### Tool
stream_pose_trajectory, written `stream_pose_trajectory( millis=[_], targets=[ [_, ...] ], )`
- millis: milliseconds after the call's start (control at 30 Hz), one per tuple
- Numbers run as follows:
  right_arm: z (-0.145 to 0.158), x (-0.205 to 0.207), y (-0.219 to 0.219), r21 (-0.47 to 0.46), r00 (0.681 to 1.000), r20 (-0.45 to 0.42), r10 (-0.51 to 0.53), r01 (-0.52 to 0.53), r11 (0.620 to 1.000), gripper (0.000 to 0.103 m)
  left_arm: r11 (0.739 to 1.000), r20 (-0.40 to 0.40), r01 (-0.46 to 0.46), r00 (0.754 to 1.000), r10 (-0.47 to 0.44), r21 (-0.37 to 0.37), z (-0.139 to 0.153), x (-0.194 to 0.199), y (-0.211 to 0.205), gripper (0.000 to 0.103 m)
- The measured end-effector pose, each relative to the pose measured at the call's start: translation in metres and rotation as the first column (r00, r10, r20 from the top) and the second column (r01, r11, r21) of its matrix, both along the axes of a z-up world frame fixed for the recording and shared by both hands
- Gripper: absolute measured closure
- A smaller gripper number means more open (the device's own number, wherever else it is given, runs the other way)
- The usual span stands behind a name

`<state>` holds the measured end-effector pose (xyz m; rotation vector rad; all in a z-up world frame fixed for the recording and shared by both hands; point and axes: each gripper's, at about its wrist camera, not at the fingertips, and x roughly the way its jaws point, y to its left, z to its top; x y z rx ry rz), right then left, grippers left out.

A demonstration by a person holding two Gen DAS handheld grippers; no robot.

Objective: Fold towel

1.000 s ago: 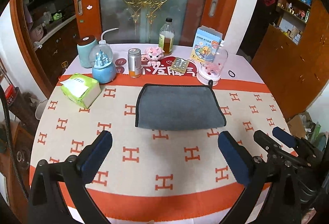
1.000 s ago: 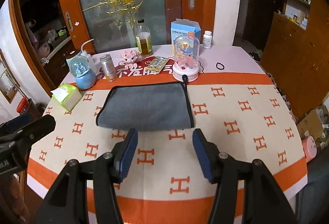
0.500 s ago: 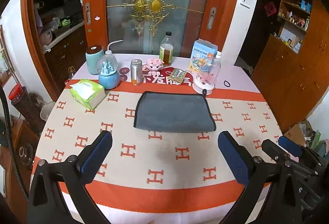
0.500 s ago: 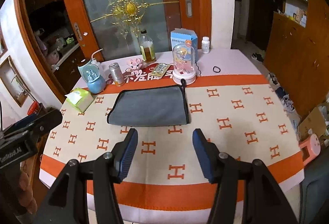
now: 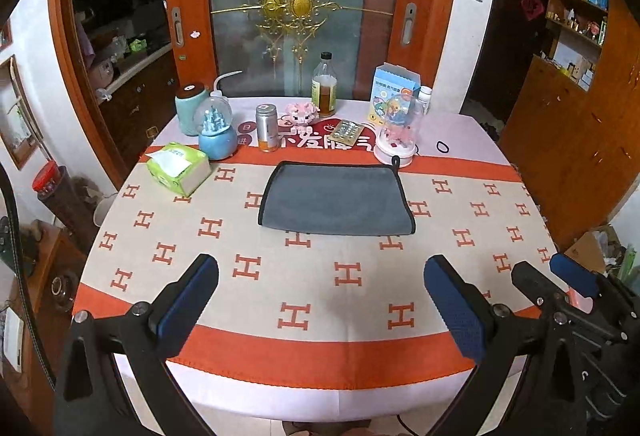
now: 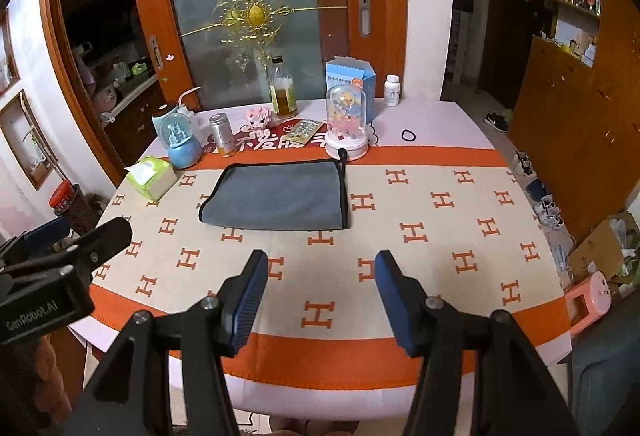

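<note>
A grey towel (image 5: 335, 199) with black trim lies folded flat on the orange and cream tablecloth, toward the far half of the table; it also shows in the right wrist view (image 6: 276, 196). My left gripper (image 5: 320, 276) is open and empty, held above the table's near edge, well short of the towel. My right gripper (image 6: 320, 272) is open and empty, also back near the front edge. The right gripper's body shows at the lower right of the left wrist view (image 5: 560, 300).
Along the far side stand a tissue pack (image 5: 178, 168), a blue snow globe (image 5: 216, 132), a metal can (image 5: 267, 127), an oil bottle (image 5: 324, 86), a blue box (image 5: 394, 92) and a domed ornament (image 5: 396, 134). A hair tie (image 5: 442, 146) lies at right.
Both grippers have pulled back and up from the table; the towel looks smaller and farther. The towel itself has not moved.
</note>
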<state>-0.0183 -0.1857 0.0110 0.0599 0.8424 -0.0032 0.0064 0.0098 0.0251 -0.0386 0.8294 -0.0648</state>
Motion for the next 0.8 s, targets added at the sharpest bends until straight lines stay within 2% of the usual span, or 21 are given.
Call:
stream_pose_trajectory(
  millis=[200,433,800],
  targets=[
    [-0.0036,0.0004,0.0036,0.011,0.999,-0.023,0.023,-0.023,1.000,0.047,1.000,-0.005,-0.010,1.000,0.010,0.017,-0.0017,-0.0051,-0.0044,0.001],
    [-0.0026,-0.0007,0.0061,0.008,1.000,-0.013,0.018,-0.018,1.000,0.047,1.000,-0.037,-0.012,0.999,0.013,0.021,-0.0067,-0.0052,-0.0022,0.001],
    [-0.0015,-0.0030,0.0085,0.004,1.000,-0.014,0.012,-0.011,1.000,0.047,0.999,-0.038,-0.006,0.999,0.007,0.035,-0.0065,-0.0063,-0.0018,0.001]
  ],
)
